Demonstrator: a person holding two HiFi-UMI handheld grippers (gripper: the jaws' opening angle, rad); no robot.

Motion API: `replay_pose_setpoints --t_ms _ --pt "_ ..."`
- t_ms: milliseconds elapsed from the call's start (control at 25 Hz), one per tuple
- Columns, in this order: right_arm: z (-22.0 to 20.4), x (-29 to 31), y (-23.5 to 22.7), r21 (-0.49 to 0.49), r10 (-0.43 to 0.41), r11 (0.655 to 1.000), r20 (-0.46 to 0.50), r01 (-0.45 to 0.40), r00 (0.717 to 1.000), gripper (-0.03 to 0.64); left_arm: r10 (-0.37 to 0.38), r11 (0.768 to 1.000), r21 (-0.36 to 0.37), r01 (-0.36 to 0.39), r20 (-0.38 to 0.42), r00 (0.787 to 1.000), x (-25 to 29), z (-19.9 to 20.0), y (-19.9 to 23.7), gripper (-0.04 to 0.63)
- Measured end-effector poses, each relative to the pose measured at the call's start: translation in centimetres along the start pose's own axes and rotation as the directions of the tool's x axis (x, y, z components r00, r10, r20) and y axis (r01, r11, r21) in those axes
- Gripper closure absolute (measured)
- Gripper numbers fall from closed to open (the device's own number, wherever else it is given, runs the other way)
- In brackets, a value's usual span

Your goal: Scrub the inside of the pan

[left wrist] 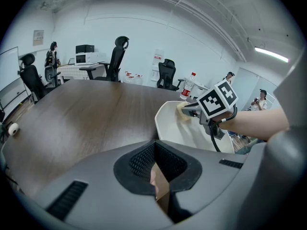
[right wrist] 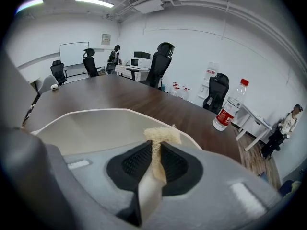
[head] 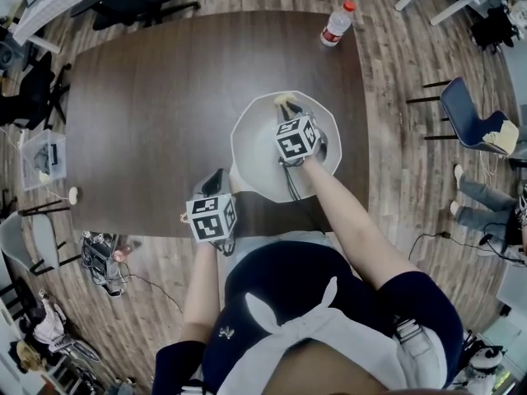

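Your right claw (right wrist: pixel 154 152) pinched a beige fibrous scrubber (right wrist: pixel 163 134) against the far wall of the cream faceted pan (right wrist: pixel 96 128) on the dark wooden counter (head: pixel 165 97). Your left claw (left wrist: pixel 156 171) was clamped on the pan's tan handle (left wrist: pixel 160 188).

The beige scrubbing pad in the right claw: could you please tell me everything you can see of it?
The beige, coarse, fibrous scrubbing pad looks like a loofah-type sponge. It stands on edge, pinched thin between the black mesh pads of the right claw, and its free end flares out wide beyond them. It sits inside the off-white, angular-rimmed pan, at the inner wall just under the far rim, apparently pressed against it.
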State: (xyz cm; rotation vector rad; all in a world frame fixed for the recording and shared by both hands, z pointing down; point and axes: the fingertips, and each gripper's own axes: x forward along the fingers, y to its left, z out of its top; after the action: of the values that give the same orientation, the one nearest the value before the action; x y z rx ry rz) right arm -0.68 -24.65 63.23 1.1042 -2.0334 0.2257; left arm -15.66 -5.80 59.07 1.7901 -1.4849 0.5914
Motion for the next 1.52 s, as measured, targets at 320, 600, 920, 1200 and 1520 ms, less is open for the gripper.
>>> replay_pose_setpoints --t_ms 320,600,920,1200,1520 --pt "-0.9 -0.4 -1.3 0.028 -0.04 0.999 -0.024 0.041 0.999 0.561 -0.003 1.0 0.002 0.003 0.004 1.0 -0.1 0.0 -0.1 0.592" --pt "-1.4 -1.1 -2.1 0.023 -0.093 0.995 -0.049 0.094 0.994 0.562 -0.008 1.0 0.006 0.008 0.007 1.0 -0.2 0.0 -0.2 0.592" --pt "-2.6 -1.9 -2.9 -0.007 -0.155 0.988 -0.099 0.155 0.983 0.563 -0.01 1.0 0.015 0.01 0.006 1.0 -0.3 0.1 0.0 0.592" --pt "-4.1 -2.6 -3.4 -0.011 -0.186 0.982 -0.15 0.187 0.971 0.563 -0.01 1.0 0.015 0.01 0.005 1.0 -0.3 0.0 0.0 0.592" --pt "-5.4 -3.2 -3.9 -0.016 -0.193 0.981 -0.208 0.194 0.959 0.563 -0.012 1.0 0.017 0.012 0.007 1.0 -0.4 0.0 -0.1 0.592"
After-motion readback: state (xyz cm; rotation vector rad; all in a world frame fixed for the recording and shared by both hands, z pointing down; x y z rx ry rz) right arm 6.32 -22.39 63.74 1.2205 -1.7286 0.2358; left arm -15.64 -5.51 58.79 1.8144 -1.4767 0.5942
